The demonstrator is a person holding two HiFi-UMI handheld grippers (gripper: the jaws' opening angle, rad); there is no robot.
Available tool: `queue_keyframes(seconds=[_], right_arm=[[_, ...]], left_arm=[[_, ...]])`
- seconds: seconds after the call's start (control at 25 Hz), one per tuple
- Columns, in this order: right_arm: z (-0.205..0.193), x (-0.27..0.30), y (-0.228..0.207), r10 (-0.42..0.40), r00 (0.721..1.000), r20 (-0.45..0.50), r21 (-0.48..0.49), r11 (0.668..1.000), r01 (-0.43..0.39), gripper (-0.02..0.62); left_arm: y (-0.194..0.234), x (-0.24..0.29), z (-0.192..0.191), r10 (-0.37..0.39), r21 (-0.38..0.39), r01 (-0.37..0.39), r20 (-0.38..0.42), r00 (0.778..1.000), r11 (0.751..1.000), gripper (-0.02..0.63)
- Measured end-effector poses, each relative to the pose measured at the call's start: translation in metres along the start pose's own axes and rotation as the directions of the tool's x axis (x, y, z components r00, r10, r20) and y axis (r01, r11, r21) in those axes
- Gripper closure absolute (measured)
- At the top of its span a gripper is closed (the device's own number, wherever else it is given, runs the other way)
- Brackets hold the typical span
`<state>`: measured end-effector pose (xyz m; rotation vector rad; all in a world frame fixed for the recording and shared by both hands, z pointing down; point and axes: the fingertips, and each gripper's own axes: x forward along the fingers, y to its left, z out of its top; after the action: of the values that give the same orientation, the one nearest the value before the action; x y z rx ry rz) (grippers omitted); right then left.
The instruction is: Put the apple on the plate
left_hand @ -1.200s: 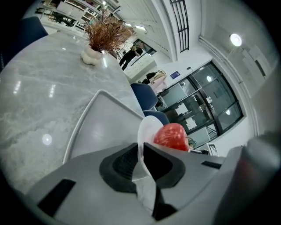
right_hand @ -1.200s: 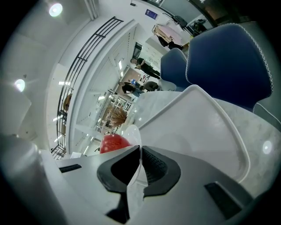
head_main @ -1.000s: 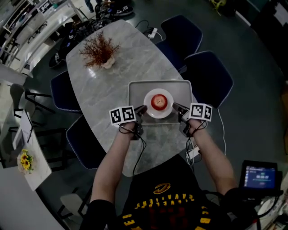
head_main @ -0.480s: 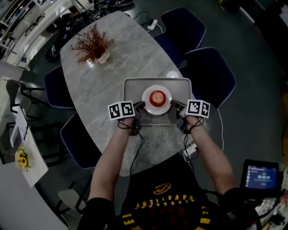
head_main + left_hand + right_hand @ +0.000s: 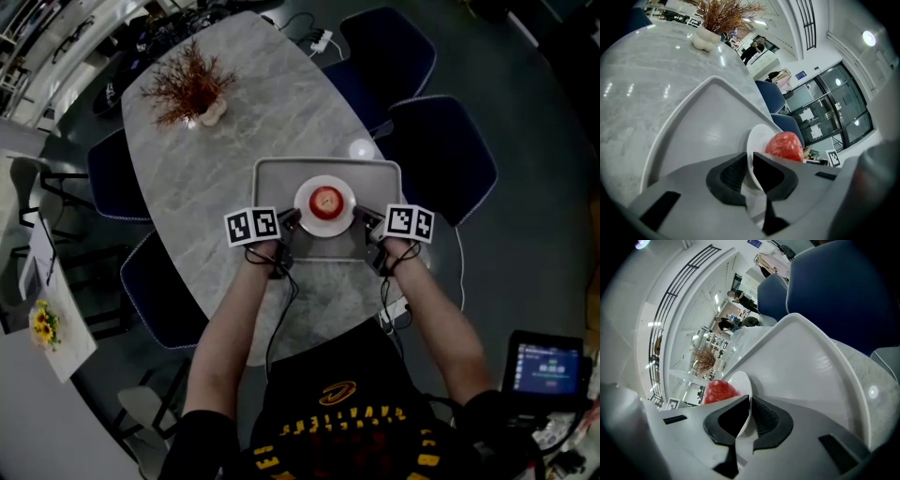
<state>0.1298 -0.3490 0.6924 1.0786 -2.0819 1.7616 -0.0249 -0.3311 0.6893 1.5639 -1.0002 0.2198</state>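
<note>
A red apple [image 5: 324, 200] lies in the middle of a small white plate [image 5: 306, 208], which is over a grey tray [image 5: 273, 182] on the marble table. My left gripper [image 5: 292, 221] is shut on the plate's left rim [image 5: 751, 159], with the apple [image 5: 784, 146] just beyond its jaws. My right gripper [image 5: 362, 223] is shut on the plate's right rim [image 5: 745, 404], the apple [image 5: 720, 391] showing to the left of its jaws. Whether the plate touches the tray or hangs just above it I cannot tell.
A vase of dried red twigs [image 5: 190, 86] stands at the table's far left end. Dark blue chairs [image 5: 441, 155] ring the table. A power strip [image 5: 322, 42] lies at the far end. A tablet [image 5: 547, 366] glows at the lower right.
Both grippers and the plate with the apple have shifted slightly away from me over the tray; both grips unchanged.
</note>
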Motion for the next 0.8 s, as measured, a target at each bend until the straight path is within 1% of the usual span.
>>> queue_keyframes(seconds=[0.32,0.48,0.56,0.6,0.68,0.76,0.8], right_arm=[[-0.002,0.005,-0.006,-0.011,1.000,-0.022,-0.002,1.000,0.011,0.568],[-0.002,0.008,-0.008,-0.001,1.000,-0.017,0.002,1.000,0.001,0.568],[-0.002,0.010,-0.009,0.000,1.000,-0.013,-0.011,1.000,0.000,0.568],[-0.002,0.011,-0.009,-0.005,1.000,-0.013,-0.033,0.999,0.005,0.568],[-0.002,0.011,-0.008,-0.030,0.999,-0.014,-0.113,0.993,0.028,0.568],[-0.001,0.007,-0.008,-0.066,0.998,-0.005,-0.200,0.978,0.064,0.568],[0.000,0.005,-0.008,-0.083,0.997,0.004,-0.228,0.970,0.082,0.568]], left_arm=[[0.006,0.006,0.000,0.016,-0.001,-0.016,-0.017,1.000,1.000,0.563],[0.008,0.007,0.000,0.013,-0.004,-0.013,-0.014,1.000,1.000,0.563],[0.010,0.009,0.000,0.014,-0.005,-0.014,-0.004,1.000,1.000,0.563],[0.011,0.009,0.001,0.017,-0.002,-0.017,0.004,1.000,1.000,0.563],[0.012,0.009,0.001,0.038,0.029,-0.039,0.022,0.999,0.999,0.561],[0.011,0.007,0.001,0.075,0.085,-0.078,0.037,0.997,0.993,0.561],[0.012,0.004,0.002,0.097,0.113,-0.102,0.046,0.994,0.988,0.561]])
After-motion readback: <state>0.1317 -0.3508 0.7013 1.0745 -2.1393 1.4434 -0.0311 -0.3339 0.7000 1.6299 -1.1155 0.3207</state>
